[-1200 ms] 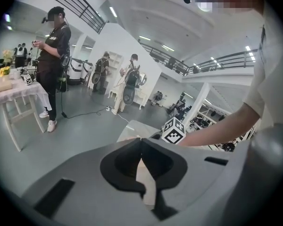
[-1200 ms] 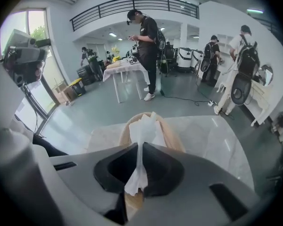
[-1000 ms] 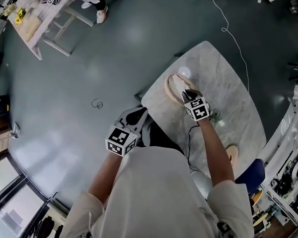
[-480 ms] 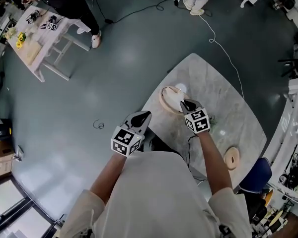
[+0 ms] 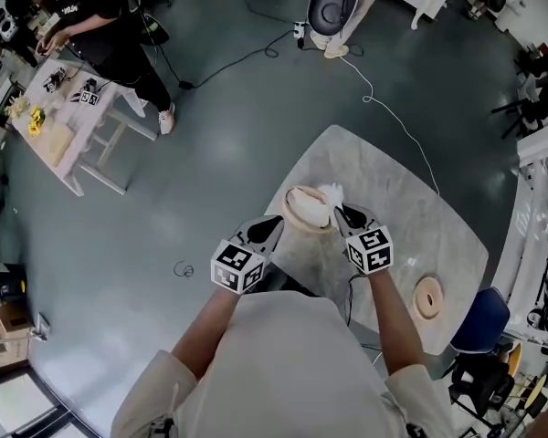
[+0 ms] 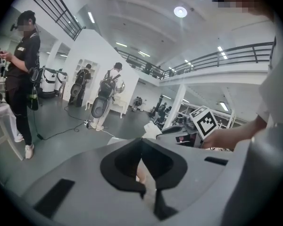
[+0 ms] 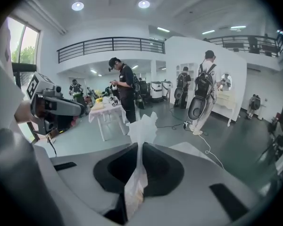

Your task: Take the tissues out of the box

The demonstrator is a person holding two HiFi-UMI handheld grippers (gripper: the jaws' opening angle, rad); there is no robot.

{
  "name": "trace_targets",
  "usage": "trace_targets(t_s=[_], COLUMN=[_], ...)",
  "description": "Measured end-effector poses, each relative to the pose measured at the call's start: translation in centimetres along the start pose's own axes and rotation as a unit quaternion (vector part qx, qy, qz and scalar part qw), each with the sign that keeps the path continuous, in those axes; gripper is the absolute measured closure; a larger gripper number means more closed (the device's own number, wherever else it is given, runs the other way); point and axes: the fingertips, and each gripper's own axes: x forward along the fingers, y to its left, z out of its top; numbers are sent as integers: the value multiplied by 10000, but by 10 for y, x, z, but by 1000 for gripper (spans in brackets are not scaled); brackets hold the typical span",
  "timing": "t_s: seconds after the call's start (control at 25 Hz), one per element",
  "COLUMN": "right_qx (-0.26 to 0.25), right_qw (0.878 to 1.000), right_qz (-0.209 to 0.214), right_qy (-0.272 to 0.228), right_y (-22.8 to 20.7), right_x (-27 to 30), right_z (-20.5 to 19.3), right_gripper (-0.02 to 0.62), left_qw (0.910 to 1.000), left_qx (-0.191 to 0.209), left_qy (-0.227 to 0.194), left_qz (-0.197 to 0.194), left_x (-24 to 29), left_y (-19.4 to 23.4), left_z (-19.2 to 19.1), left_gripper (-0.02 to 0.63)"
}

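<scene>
A round wooden tissue box (image 5: 303, 210) sits at the near left corner of the marble table (image 5: 411, 217). My right gripper (image 5: 340, 210) is shut on a white tissue (image 5: 331, 192) just right of the box. In the right gripper view the tissue (image 7: 142, 126) stands up out of the closed jaws of that gripper (image 7: 140, 149). My left gripper (image 5: 274, 224) is at the box's left edge. In the left gripper view its jaws (image 6: 142, 168) are nearly together with a thin beige strip between them, which looks like the box's rim.
A round wooden lid (image 5: 428, 297) lies on the table's near right part. A blue chair (image 5: 482, 322) stands at the right. On the floor beyond are a white cable (image 5: 393, 121), a wheeled chair (image 5: 333, 7), and a person (image 5: 100, 26) at a white side table (image 5: 68, 126).
The left gripper has moved right from beside my body up to the box's edge. The right gripper has drawn the tissue up above the box. My head view has shifted.
</scene>
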Motion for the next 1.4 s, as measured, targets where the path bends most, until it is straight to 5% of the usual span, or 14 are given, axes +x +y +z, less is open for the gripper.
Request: trace_targets(t_s=[0.84, 1.4], right_qx=[468, 570], right_qw=[9805, 9634], right_qz=[-879, -1301], right_qy=[-1693, -2272], right_y=[-14, -22], right_x=[-142, -189], right_z=[76, 87], right_gripper=[548, 548], left_qw=[9968, 9944], left_qx=[535, 685], left_qy=[-318, -551], left_qz=[-502, -592], left_x=[-5, -15], left_y=[-33, -47], left_z=[70, 96], left_gripper=[597, 597])
